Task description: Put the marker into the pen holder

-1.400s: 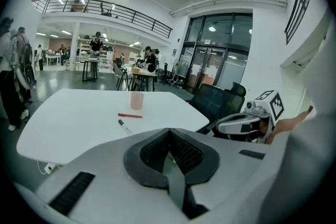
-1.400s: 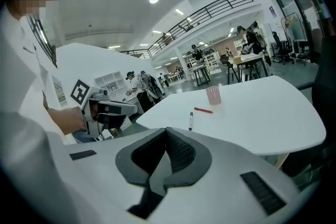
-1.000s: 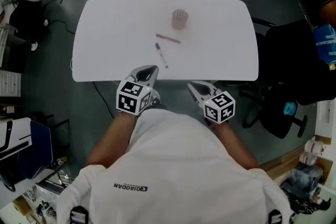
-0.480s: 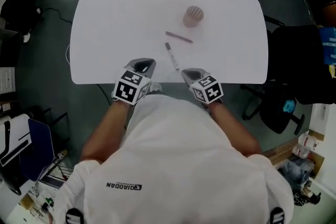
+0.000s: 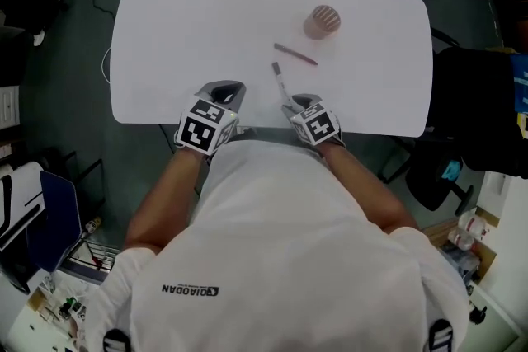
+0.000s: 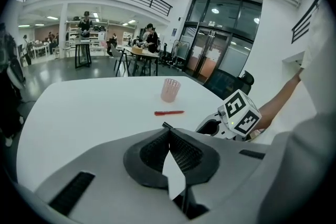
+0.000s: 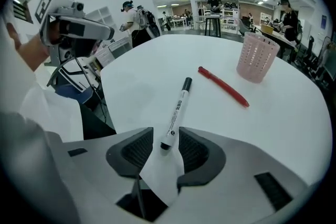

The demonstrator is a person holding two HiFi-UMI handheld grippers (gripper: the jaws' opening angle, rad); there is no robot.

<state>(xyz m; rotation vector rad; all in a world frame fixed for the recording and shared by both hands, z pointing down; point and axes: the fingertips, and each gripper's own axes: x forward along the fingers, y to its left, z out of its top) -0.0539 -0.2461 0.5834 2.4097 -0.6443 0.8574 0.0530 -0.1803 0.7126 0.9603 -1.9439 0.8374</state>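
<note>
Two pens on the white oval counter (image 5: 181,21): white-barrelled marker with a black cap (image 7: 177,113) lying flat in the lower middle of the right gripper view; slim red pen (image 7: 223,86) lying apart from it, further up and to the right.
Pink perforated plastic pen holder (image 7: 256,57): upright at the upper right of the right gripper view, just beyond the red pen, well apart from the marker.
Right gripper (image 7: 166,140): angled down over the near counter edge; fingers (image 7: 137,150) just opened and spread wide, with the butt end of the marker lying between them and the pads not pressing on it.
Left gripper (image 6: 168,131): fingers together with nothing between them, at the near counter edge, lower left of the marker in the head view; not needed for this step.
Step in hand: probably the grasp of the marker, not yet closed.
Doing it well: slide further along the barrel before closing, given the risk of pivoting or squirting out from a pinch on the very butt alone; keep the fingers square across the barrel; stay low enough to catch the round body at mid-height without scraping the counter; close gently and check for droop before lifting.
Watch for: red pen close to the path toward the holder; light holder likely to tip from a knock on the rim.
</note>
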